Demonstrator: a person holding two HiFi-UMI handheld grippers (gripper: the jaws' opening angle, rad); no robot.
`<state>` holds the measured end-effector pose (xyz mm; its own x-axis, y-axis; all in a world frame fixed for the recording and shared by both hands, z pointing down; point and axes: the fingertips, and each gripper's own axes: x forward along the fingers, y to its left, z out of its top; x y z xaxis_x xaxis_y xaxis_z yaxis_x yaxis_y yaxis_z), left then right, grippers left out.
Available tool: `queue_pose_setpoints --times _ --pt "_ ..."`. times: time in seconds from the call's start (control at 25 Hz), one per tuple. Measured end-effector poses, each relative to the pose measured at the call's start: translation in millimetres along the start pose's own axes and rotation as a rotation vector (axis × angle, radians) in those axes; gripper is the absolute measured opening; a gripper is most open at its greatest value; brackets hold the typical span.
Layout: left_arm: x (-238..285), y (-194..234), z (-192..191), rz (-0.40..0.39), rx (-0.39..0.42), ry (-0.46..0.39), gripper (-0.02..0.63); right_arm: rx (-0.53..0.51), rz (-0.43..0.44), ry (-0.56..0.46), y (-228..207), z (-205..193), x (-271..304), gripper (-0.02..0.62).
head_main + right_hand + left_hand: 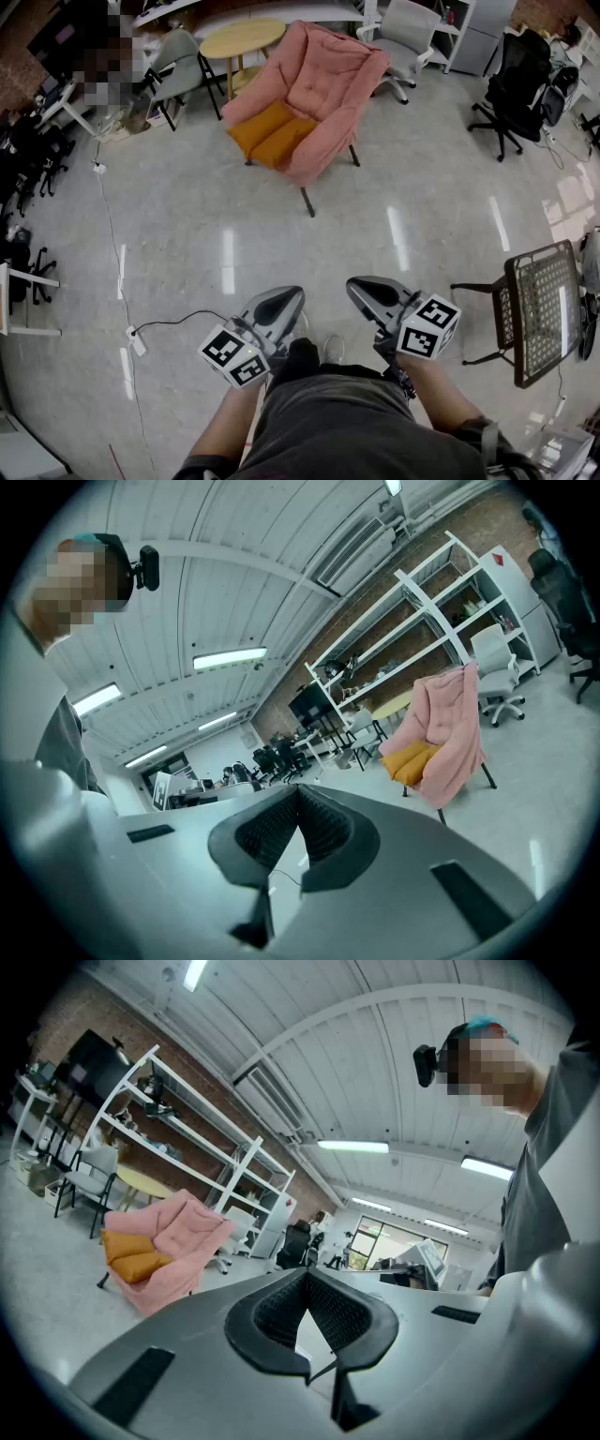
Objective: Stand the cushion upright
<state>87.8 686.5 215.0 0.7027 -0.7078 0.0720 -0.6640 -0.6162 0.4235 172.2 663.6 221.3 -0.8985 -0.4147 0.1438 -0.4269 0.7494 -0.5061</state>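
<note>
Though flat, orange cushion (272, 137) in pink armchair (330, 73).

- Floor (375, 234) in front of pink armchair (323, 84): bare, a wide approach to the seat.
- Orange cushion (272, 134) lies flat at the armchair's seat front, reachable from above and in front.
- Close behind the armchair: round table (242, 37), grey chair (178, 70), white office chair (408, 37).
- Cable (111, 234) and power strip (137, 342) lie on the floor, well left of the armchair in the head view.
- Black mesh chair (544, 314) stands well to the armchair's front-right.
</note>
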Motion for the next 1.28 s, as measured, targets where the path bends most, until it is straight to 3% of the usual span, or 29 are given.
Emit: queue_pose_setpoints --times 0.36,0.72,1.0,1.28 --pt "-13 -6 -2 0.014 0.001 0.003 0.011 0.015 0.01 0.021 9 -10 -2 0.015" --pt "-20 18 2 0.058 -0.009 -0.01 0.011 0.046 -0.01 0.028 -6 -12 9 0.017" --pt "7 81 15 0.04 -0.051 -0.002 0.011 0.07 -0.013 0.052 -41 4 58 0.017" --pt "43 180 59 0.02 -0.044 -0.007 0.012 0.065 0.002 0.081 -85 40 149 0.017"
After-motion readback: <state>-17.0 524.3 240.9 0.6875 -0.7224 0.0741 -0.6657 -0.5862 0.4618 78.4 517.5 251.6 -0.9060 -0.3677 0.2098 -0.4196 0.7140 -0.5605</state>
